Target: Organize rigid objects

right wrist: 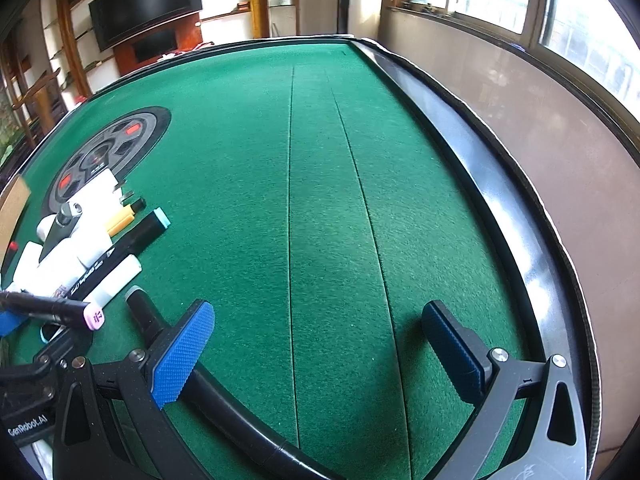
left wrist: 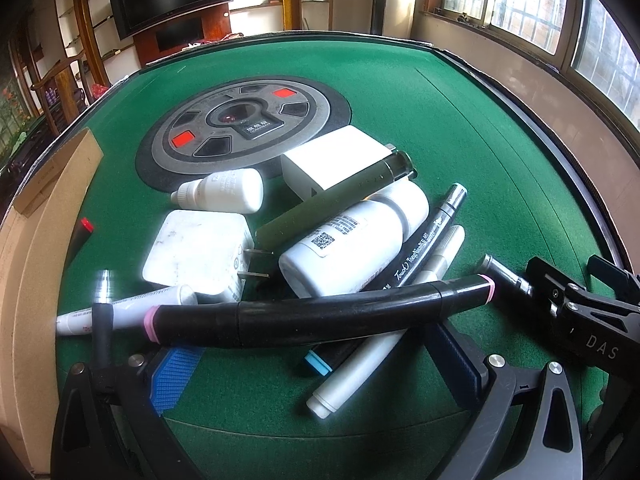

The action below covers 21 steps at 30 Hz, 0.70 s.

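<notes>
Left gripper (left wrist: 320, 364) sits low over the pile, fingers spread wide, with a black pink-capped marker (left wrist: 320, 314) lying crosswise between the blue pads. Right gripper (right wrist: 320, 354) is open too, nothing between its fingers, over the green felt tabletop (right wrist: 320, 200). Behind the marker are a white pill bottle (left wrist: 352, 240), two white plug chargers (left wrist: 200, 256), an olive tube (left wrist: 332, 200), then the round grey centre console (left wrist: 244, 120).

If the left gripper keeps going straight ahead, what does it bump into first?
Probably the black marker with pink ends. It lies crosswise right between the open left gripper fingers, on top of the pile. Behind it waits the big white bottle. Depth is hard to judge through the fisheye.
</notes>
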Tool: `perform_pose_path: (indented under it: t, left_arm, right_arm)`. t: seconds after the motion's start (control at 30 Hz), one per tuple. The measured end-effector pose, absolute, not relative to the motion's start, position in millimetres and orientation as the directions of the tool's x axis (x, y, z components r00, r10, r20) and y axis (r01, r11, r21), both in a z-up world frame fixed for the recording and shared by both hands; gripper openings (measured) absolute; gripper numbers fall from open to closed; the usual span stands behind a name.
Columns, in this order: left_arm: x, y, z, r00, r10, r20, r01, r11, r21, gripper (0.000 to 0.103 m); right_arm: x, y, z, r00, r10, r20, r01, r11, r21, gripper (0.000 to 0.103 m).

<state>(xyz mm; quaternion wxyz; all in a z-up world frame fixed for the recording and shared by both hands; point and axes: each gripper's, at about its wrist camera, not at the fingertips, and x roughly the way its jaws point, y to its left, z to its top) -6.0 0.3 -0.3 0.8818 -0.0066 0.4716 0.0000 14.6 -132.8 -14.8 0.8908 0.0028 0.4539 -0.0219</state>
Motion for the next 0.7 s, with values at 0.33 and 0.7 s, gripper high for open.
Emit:
perform_pose_path:
  t: [0.33,0.7]
  left_arm:
    - [-2,0,0,0.562,-0.003,-0.827,-0.014,1.000,-0.014,0.103]
    - [-2,-1,0,0.561,-0.003,-0.828,-0.013,1.000,-0.013,0.103]
  right_arm:
    - [14,-131,-20,0.587,-0.040,-0.809,0.042,0.999,-0.019,0.103]
    - [10,-129,-25,0.557,0.028,-0.830,-0.066,0.998,-0.011,0.103]
